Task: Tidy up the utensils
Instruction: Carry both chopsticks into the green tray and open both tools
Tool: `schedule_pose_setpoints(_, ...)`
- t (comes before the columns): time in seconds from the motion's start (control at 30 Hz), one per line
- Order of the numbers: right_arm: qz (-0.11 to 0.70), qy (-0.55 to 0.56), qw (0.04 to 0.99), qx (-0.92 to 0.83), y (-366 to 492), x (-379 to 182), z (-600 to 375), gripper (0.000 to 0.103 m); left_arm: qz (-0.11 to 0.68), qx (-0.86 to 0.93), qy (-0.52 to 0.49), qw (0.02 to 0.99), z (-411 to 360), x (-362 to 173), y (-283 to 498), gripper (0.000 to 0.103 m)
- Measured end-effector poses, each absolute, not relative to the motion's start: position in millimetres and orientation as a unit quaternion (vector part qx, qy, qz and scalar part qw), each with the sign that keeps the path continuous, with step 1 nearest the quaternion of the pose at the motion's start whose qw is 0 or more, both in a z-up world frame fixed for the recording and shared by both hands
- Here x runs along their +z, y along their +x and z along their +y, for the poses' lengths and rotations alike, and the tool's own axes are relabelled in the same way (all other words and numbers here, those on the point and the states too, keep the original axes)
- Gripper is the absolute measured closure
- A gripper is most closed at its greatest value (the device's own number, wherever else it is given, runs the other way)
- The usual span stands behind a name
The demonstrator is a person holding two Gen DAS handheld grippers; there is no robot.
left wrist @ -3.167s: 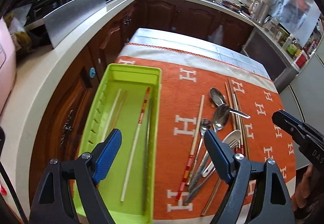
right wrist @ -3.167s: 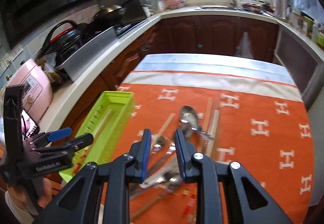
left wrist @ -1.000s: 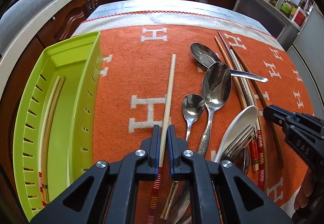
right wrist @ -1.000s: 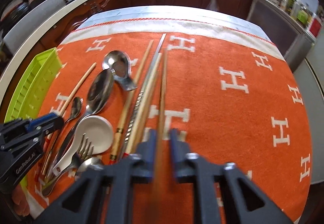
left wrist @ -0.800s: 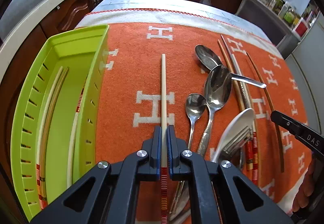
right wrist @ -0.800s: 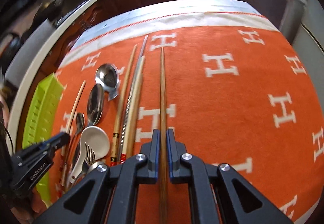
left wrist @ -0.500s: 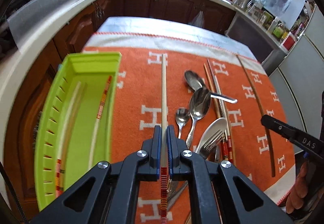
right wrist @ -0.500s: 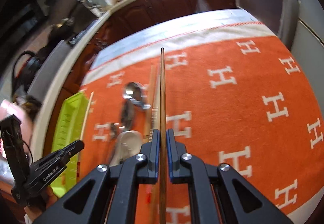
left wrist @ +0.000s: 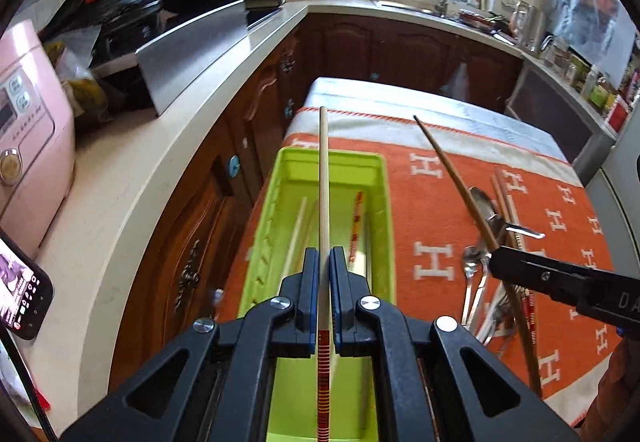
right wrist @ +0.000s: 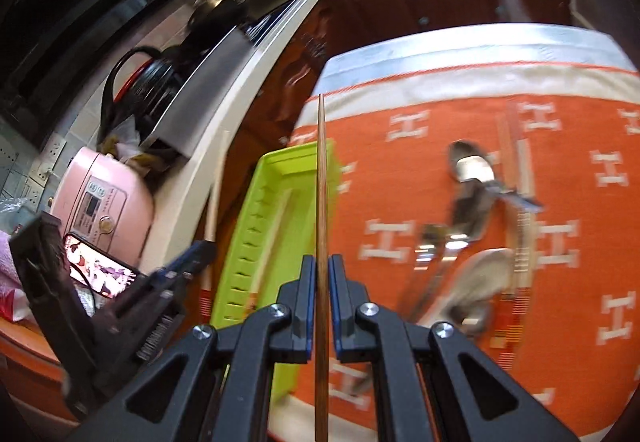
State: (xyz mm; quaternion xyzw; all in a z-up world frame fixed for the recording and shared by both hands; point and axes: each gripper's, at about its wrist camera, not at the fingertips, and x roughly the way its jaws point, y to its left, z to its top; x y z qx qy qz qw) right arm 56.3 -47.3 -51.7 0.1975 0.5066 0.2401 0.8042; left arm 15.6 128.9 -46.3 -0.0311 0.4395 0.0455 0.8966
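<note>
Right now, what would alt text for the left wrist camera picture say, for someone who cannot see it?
The left gripper is shut on a pale chopstick held above a green tray that already holds chopsticks. To its right, the right gripper holds a dark chopstick over an orange cloth with spoons.

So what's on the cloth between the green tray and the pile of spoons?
Nothing: bare orange cloth separates the green tray from the spoons, clearest in the left wrist view.
</note>
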Motion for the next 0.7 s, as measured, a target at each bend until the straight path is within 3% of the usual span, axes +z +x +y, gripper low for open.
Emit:
schedule_pose_setpoints(0.27, 0.54, 0.191, 0.78, 0.252, 66, -77, 8, 0.095, 0.465, 0.05, -0.051, 0.882, 153, -75, 19, 0.097)
schedule_pose_setpoints(0.33, 0.546, 0.177, 0.778, 0.255, 66, -81, 15, 0.094, 0.467, 0.052, -0.057, 0.881, 154, -79, 21, 0.076)
schedule_pose_setpoints(0.43, 0.545, 0.159, 0.783, 0.254, 65, -83, 19, 0.093, 0.464, 0.064, -0.058, 0.882, 159, -81, 22, 0.055)
schedule_pose_setpoints(0.7, 0.527, 0.133, 0.8, 0.255, 61, -75, 2, 0.092, 0.46, 0.048, -0.057, 0.885, 147, -76, 24, 0.052)
